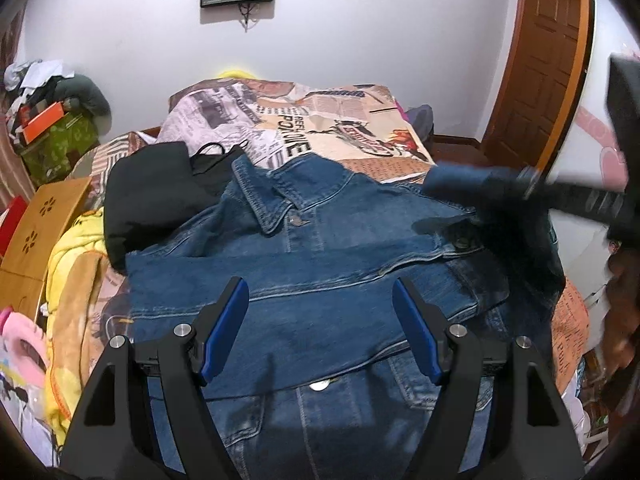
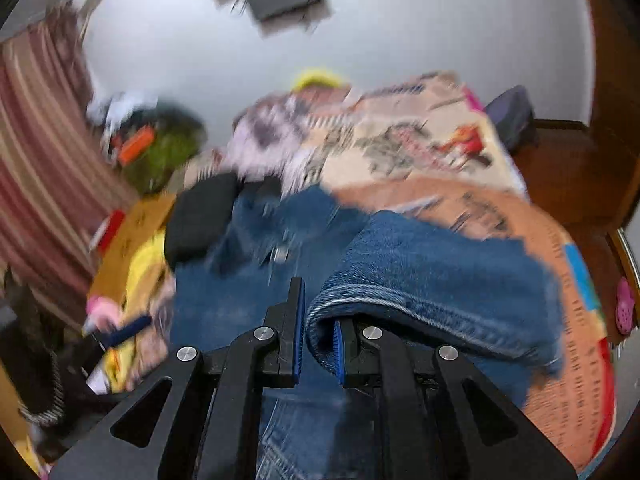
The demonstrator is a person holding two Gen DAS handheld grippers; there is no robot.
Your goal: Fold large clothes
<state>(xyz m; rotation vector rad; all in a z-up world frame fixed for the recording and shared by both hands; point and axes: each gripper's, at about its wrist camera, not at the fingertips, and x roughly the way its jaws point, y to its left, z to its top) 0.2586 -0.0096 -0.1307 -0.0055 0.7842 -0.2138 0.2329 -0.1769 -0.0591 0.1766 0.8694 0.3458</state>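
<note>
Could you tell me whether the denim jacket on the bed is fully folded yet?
Partly folded: one sleeve lies across the denim jacket; the right tongs grip the other sleeve's cuff.

bedspread (image 1: 296, 128) print, at 12 o'clock from the jacket (image 1: 320, 248): "REFL…" reads partly
remaining print: unreadable

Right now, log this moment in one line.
stage: folding denim jacket on bed | left claw: open, above jacket | right claw: shut on sleeve
</note>
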